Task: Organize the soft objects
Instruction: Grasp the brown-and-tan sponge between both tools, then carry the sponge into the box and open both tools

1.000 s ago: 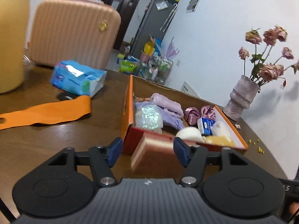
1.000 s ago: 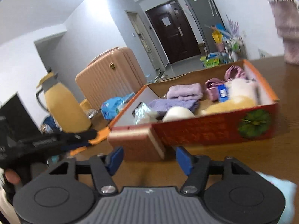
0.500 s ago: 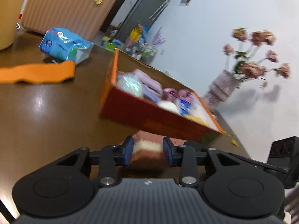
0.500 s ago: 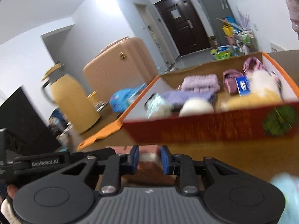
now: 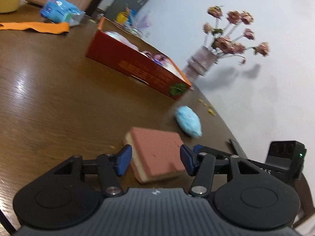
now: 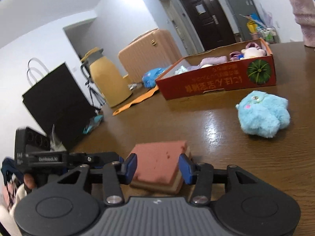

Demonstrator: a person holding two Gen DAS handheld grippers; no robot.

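A pink-topped sponge (image 5: pixel 157 153) (image 6: pixel 159 165) lies flat on the brown table. My left gripper (image 5: pixel 154 162) is open, one fingertip on each side of the sponge with small gaps. My right gripper (image 6: pixel 157 166) is also open around the sponge from the opposite side. A blue plush toy (image 5: pixel 188 121) (image 6: pixel 263 116) lies beyond the sponge. The red cardboard box (image 5: pixel 137 66) (image 6: pixel 216 82) farther back holds several soft items.
A vase of dried flowers (image 5: pixel 200 63) stands at the far table edge. An orange strip (image 5: pixel 37 26), a blue tissue pack (image 5: pixel 59 11), a yellow jug (image 6: pixel 108 80) and a black paper bag (image 6: pixel 57 102) sit on the left side. A beige suitcase (image 6: pixel 147 53) stands behind.
Both grippers pulled back from the box and came down low at the table. Their jaws, narrow half a second ago, have opened. The sponge now lies on the table between them.
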